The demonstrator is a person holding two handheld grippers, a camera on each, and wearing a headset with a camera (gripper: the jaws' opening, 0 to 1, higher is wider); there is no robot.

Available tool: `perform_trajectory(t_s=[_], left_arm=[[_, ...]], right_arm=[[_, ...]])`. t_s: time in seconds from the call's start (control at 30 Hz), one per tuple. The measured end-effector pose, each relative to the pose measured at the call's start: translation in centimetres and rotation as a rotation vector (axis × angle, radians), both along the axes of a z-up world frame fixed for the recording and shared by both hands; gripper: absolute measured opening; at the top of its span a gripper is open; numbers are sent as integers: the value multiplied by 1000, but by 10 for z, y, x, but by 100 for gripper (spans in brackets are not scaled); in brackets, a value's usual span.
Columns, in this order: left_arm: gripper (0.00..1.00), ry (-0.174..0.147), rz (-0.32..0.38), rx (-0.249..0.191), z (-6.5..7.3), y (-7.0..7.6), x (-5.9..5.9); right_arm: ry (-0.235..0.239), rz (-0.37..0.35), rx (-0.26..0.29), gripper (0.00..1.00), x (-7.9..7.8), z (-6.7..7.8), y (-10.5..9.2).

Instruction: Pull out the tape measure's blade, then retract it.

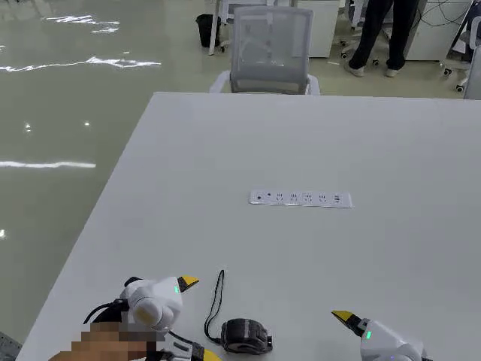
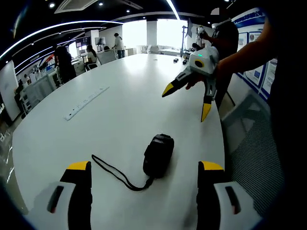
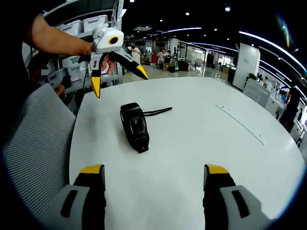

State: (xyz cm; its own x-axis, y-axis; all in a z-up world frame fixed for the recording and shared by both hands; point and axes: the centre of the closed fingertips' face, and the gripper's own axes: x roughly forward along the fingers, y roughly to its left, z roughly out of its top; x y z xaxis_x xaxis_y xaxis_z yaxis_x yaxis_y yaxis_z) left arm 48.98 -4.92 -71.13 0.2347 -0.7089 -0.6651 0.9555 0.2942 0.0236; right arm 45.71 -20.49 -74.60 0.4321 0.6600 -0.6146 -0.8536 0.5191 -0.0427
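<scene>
Two hand-held grippers (image 3: pixel 119 82) (image 2: pixel 187 103), tape measure (image 1: pixel 246 335) between, untouched

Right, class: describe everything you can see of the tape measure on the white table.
The tape measure is a compact black case, plastic or rubber by its look, lying on the white table near the person's edge. A thin black wrist cord loops out from one end. No blade is drawn out. It lies between the left gripper and the right gripper, both open and apart from it; only the table touches it.
</scene>
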Motion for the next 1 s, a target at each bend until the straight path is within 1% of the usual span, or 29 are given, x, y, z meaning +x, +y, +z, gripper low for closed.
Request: perform_trajectory(t_s=[0.07,0.17,0.23,0.3,0.33,0.4,0.47,0.5,0.53,0.6,0.63,0.67,0.77,0.83,0.9,0.97,1.0], left_arm=[[90,6,-19,13,-3,-5,-1],[88,13,-52,33,-8,-13,-2],[88,21,-70,39,-10,-17,-3],[84,31,-102,64,-16,-20,-6],[83,23,-116,75,-19,-22,-5],[82,29,-129,95,-23,-23,-6],[78,44,-145,100,-26,-26,-8],[76,48,-152,106,-28,-28,-9],[74,50,-155,112,-30,-28,-9],[68,37,-169,134,-34,-28,-7],[67,41,-173,135,-35,-29,-8],[68,51,-175,138,-37,-30,-9],[65,50,-191,167,-42,-28,-9],[64,58,-195,174,-44,-28,-9],[59,62,-202,183,-46,-29,-10],[56,75,-212,185,-48,-32,-11],[56,86,-220,192,-51,-35,-11]], right_arm=[[-2,15,-1,85,3,0,4],[-3,56,-10,82,6,-2,13],[1,74,-13,80,8,-3,18],[1,97,-13,77,10,-4,23],[2,118,-12,76,11,-5,27],[18,139,-5,72,10,-5,33],[7,168,-9,69,10,-6,40],[11,184,-8,68,10,-8,45],[11,196,-10,66,10,-8,47],[11,218,-13,62,10,-11,54],[13,223,-12,60,11,-11,55],[10,236,-18,59,12,-13,58],[18,255,-31,56,13,-18,61],[17,269,-41,54,13,-19,63],[15,285,-55,52,13,-22,64],[19,305,-77,50,12,-26,65],[24,319,-89,49,12,-29,66]])
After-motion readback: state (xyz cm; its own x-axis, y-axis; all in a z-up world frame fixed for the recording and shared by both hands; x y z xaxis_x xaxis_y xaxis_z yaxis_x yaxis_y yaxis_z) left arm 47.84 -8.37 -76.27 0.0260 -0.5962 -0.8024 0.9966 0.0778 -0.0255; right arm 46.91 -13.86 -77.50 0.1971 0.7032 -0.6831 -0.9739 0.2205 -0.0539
